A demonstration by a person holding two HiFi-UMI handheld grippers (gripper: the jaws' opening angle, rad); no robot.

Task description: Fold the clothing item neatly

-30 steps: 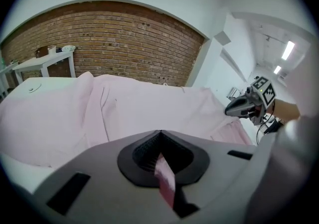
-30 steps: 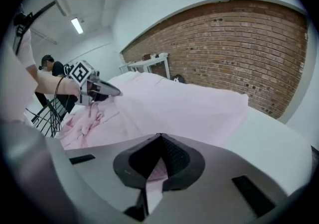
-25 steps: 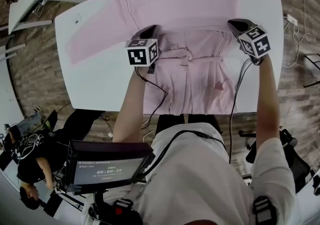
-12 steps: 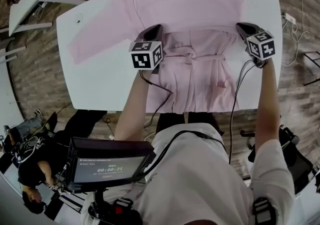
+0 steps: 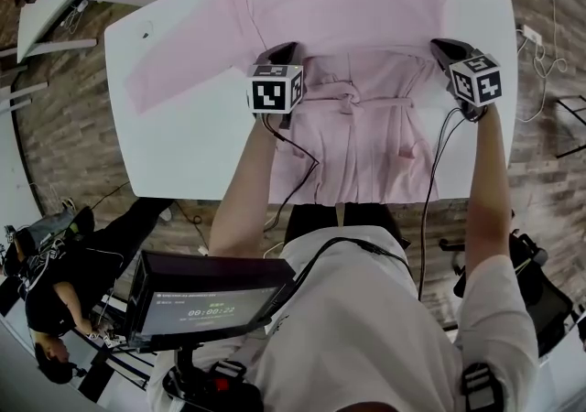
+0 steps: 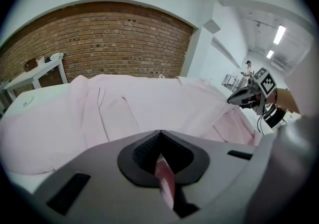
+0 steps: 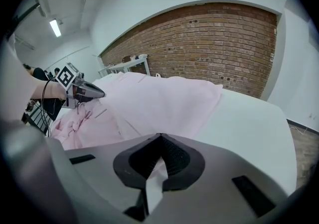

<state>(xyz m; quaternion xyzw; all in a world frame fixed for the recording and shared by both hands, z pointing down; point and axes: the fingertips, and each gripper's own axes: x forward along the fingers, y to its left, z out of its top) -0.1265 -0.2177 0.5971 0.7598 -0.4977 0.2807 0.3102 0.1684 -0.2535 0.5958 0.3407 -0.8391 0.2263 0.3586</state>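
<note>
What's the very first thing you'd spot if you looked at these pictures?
A big pink robe lies spread across the white table, with one sleeve stretched out to the left and a belt knot at its middle. The left gripper and right gripper each pinch the robe's cloth, one at each side.

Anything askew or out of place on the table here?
The garment lies lopsided: one sleeve spreads flat toward the picture's left, and no matching sleeve shows on the right. The tied belt bunches the middle, and the hem reaches the table's near edge, perhaps over it.
</note>
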